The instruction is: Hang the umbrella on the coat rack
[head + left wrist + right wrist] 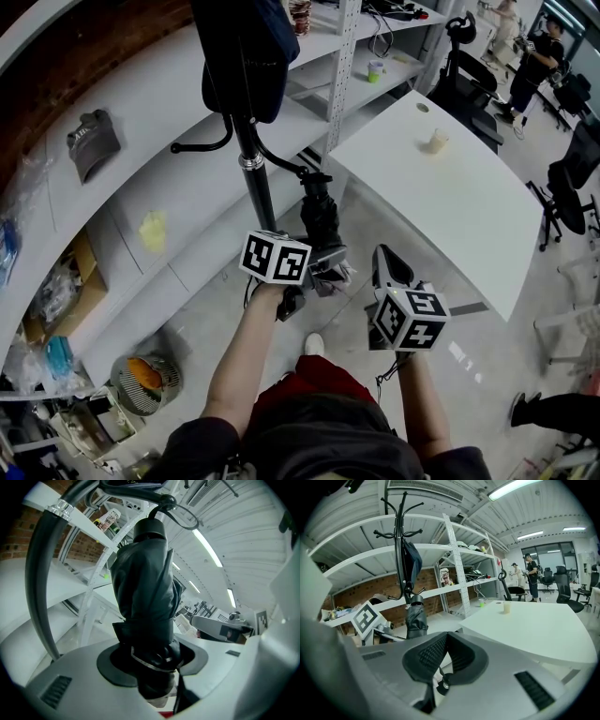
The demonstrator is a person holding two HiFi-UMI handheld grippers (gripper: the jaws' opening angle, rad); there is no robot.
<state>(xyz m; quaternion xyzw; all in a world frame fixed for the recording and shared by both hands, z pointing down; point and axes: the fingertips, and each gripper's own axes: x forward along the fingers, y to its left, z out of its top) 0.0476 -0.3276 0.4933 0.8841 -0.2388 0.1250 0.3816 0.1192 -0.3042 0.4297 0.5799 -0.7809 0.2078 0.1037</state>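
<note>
**A:** What is the left tool (325, 266) gripping?

**B:** The folded black umbrella (145, 606). Its jaws stand fairly wide and pinch the lower end of the bundle, which rises upright from them.

**A:** Where does the umbrella sit?

**B:** Just right of the coat rack (259, 192) pole, with its top by a low hook. I cannot tell whether its loop is over that hook. A dark garment (244, 56) hangs higher on the rack.

**A:** And the right tool (390, 266)?

**B:** Its pads are pressed together with nothing between them. It is near and to the right of the left tool, clear of the umbrella. The white desk (450, 216) lies farther right.
</note>
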